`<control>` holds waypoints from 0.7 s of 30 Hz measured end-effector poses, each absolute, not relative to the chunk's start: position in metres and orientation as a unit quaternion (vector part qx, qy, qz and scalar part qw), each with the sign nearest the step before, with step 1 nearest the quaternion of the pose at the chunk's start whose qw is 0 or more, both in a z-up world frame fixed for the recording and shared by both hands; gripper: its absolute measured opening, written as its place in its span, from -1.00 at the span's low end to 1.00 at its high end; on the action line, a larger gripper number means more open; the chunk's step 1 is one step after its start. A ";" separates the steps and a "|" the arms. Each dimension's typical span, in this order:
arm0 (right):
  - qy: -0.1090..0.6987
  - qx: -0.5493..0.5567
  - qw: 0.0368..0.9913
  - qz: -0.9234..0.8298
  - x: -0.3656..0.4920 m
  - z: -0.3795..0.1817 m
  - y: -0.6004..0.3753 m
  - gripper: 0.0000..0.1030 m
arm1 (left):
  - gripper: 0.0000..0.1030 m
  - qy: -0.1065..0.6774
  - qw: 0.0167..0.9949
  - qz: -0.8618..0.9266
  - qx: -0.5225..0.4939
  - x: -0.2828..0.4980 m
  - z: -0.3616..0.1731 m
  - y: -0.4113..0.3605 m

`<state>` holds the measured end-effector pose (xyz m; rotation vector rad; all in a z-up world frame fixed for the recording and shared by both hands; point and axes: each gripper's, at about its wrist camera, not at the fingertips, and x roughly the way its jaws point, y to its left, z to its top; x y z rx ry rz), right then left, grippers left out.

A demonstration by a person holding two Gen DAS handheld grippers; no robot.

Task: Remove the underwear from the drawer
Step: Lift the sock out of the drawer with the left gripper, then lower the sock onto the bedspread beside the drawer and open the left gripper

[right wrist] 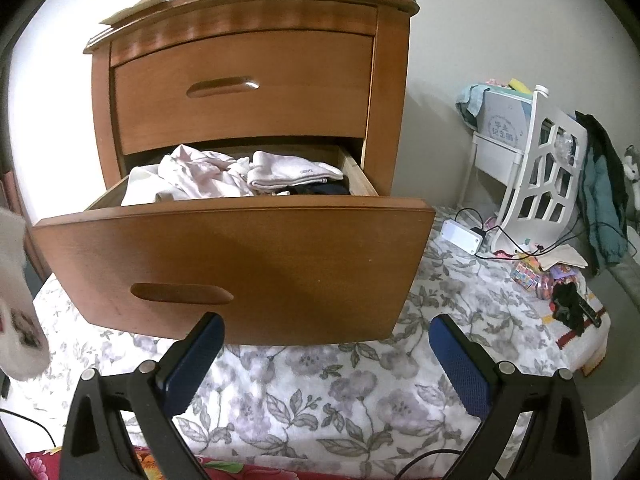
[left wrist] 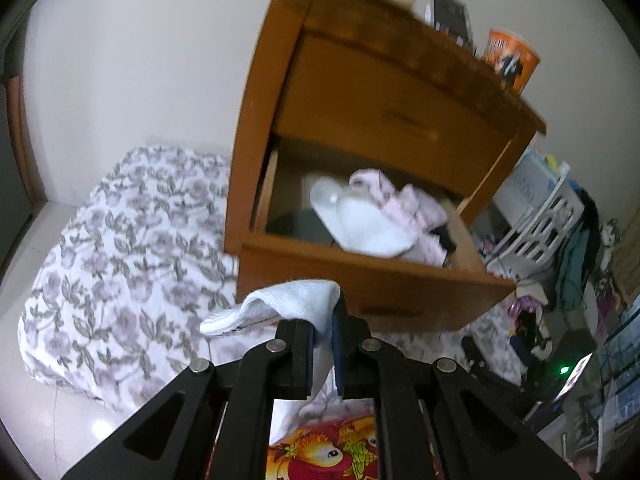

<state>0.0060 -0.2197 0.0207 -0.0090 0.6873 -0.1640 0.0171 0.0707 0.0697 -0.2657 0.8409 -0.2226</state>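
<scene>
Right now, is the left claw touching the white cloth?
Touching. The left wrist view shows the left claw shut on the white cloth, pinched between its pads.

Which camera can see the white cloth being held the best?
The left wrist view: the white ribbed cloth sits clamped in the left gripper, close and whole. The right wrist view catches only a blurry white piece at its left edge.
</scene>
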 end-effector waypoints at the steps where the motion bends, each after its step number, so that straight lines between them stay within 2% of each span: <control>1: 0.337 -0.004 0.938 -0.080 0.006 0.021 -0.220 1.00 | -0.86 0.415 0.894 -0.110 -0.127 0.019 0.063 0.066; 13: 0.352 -0.005 0.934 -0.067 0.010 0.017 -0.220 1.00 | -0.86 0.504 0.847 -0.132 -0.102 0.037 -0.012 0.014; 21: 0.365 -0.001 0.929 -0.065 0.015 0.012 -0.221 1.00 | -0.86 0.531 0.832 -0.136 -0.088 0.054 -0.040 -0.006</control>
